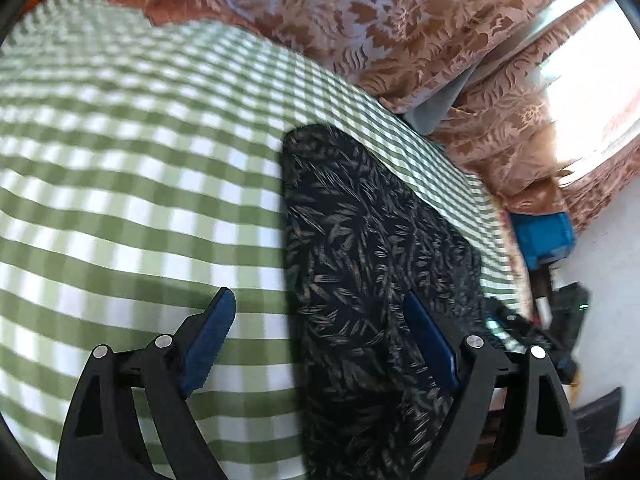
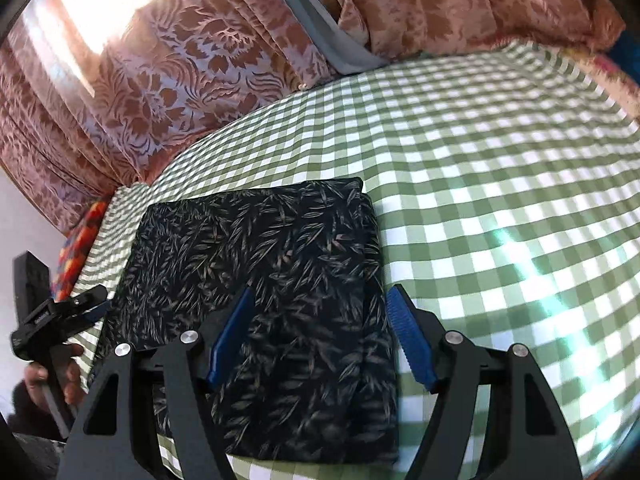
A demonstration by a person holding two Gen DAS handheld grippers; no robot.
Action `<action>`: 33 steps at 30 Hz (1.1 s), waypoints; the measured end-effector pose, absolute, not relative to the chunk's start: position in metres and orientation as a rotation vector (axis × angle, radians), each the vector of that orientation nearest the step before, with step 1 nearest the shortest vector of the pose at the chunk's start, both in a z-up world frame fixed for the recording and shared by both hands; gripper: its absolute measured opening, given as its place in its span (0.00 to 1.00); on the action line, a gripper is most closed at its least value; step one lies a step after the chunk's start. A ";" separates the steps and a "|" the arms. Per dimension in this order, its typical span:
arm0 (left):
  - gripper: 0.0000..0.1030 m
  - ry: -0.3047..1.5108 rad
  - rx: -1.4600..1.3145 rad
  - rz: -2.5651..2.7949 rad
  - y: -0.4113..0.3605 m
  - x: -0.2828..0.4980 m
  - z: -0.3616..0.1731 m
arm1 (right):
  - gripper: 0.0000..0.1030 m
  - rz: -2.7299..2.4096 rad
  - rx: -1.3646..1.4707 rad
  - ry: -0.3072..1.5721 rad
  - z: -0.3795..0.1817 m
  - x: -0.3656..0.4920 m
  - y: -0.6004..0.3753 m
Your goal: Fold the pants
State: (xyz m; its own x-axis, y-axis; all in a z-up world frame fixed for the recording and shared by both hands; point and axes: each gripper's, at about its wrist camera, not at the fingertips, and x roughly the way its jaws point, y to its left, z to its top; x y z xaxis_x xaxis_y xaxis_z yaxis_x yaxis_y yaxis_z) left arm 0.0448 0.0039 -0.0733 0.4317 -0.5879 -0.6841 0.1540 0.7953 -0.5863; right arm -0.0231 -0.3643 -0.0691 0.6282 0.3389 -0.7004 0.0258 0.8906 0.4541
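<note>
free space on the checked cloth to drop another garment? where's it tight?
Bare checked cloth lies right of the folded pants, running back to the floral curtain. In the left wrist view, the cloth left of the pants is also bare. Tight: the strip between pants and curtain, and the pants' left edge by the left gripper.

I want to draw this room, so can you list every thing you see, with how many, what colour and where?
Pants: one, black with a pale leaf print, folded into a rectangle on the cloth.
Checked cloth: one, green and white, covering the surface under the pants.
Curtains: brown-pink floral, hanging behind the surface, window light at the edges.
Blue object: one, beyond the cloth's edge; too blurred to name.
Left gripper: black with blue pads, open over the pants' edge.
Right gripper: black with blue pads, open above the pants.
Hand: one, holding the left gripper's handle.
</note>
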 end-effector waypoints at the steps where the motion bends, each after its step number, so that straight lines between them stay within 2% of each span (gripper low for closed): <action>1: 0.82 1.048 -0.508 -0.506 0.002 0.048 -0.077 | 0.67 0.195 0.456 0.890 -0.072 -0.020 -0.366; 5: 0.80 1.063 -0.524 -0.560 -0.008 0.054 -0.082 | 0.67 0.224 0.483 0.924 -0.085 -0.012 -0.370; 6: 0.75 1.062 -0.531 -0.580 -0.011 0.055 -0.083 | 0.64 0.242 0.494 0.931 -0.087 -0.012 -0.370; 8: 0.59 1.084 -0.527 -0.617 -0.023 0.056 -0.087 | 0.60 0.275 0.501 0.936 -0.091 -0.012 -0.370; 12: 0.43 1.067 -0.437 -0.609 -0.040 0.054 -0.088 | 0.58 0.368 0.579 0.968 -0.102 -0.008 -0.378; 14: 0.33 1.048 -0.430 -0.617 -0.038 0.053 -0.082 | 0.50 0.369 0.559 0.972 -0.101 -0.009 -0.377; 16: 0.29 1.008 -0.398 -0.638 -0.039 0.049 -0.071 | 0.38 0.369 0.509 0.969 -0.093 -0.012 -0.370; 19: 0.29 0.932 -0.352 -0.686 -0.042 0.039 -0.047 | 0.31 0.361 0.439 0.958 -0.077 -0.016 -0.360; 26: 0.29 0.819 -0.304 -0.680 -0.028 0.058 -0.012 | 0.29 0.425 0.387 0.878 -0.037 0.007 -0.336; 33: 0.29 0.759 -0.248 -0.598 -0.005 0.131 0.002 | 0.29 0.429 0.331 0.813 -0.017 0.093 -0.306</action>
State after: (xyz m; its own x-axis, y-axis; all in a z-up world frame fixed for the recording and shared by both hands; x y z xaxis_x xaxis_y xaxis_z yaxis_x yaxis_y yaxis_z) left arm 0.1306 -0.0052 0.0023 0.5707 -0.5905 -0.5706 0.4175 0.8070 -0.4176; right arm 0.0928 -0.3057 -0.0172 0.6096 0.4883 -0.6244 -0.2398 0.8644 0.4419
